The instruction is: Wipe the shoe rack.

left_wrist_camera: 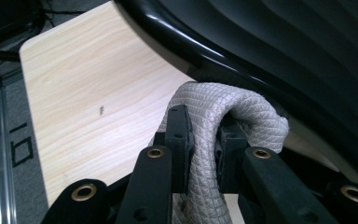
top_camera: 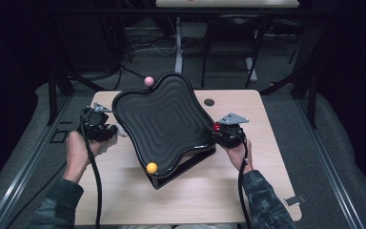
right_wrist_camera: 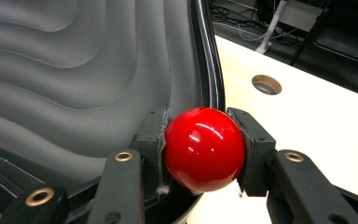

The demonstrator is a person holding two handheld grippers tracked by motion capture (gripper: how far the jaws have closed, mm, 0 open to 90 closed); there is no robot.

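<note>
A black wavy tray sits tilted on a stand in the middle of the table. A yellow ball rests at its near corner and a pink ball at its far rim. At the tray's right edge my right gripper is shut on a shiny red ball, just beside the tray rim. Left of the tray, my left gripper is shut on a folded grey quilted cloth that touches the tray's black rim.
The light wooden table has a round cable hole behind the right gripper. Table legs and cables stand on the dark floor beyond the far edge. Bare tabletop lies left of the tray.
</note>
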